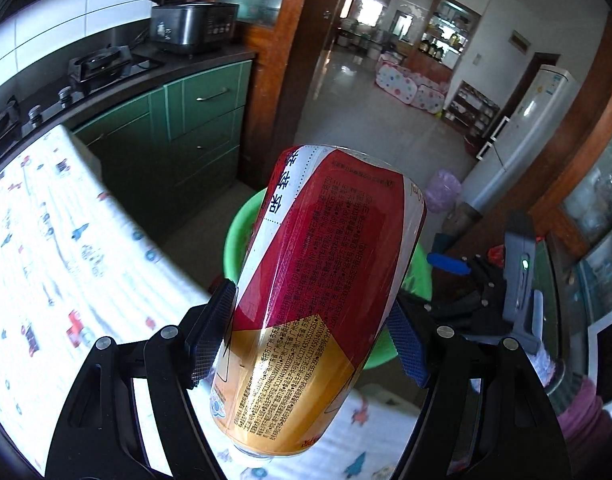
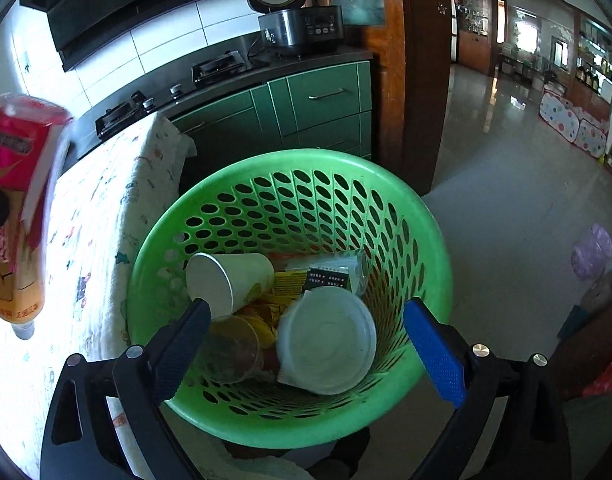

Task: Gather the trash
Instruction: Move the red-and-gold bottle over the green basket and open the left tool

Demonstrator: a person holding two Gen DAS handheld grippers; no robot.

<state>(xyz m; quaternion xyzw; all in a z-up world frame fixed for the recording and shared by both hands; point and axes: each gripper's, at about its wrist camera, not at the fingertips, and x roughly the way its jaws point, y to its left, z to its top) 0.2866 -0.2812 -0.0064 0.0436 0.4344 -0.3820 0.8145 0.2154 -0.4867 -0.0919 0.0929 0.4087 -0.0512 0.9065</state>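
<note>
bottle between left claw pads

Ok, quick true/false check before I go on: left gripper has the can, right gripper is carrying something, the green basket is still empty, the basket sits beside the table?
1. The left gripper is clamped on the red and gold can. True.
2. The right gripper carries something. False: its jaws stand open and empty above the basket.
3. The green basket is empty. False: it holds a paper cup, a clear cup, a white lid and wrappers.
4. The basket sits beside the cloth-covered table. True.
</note>
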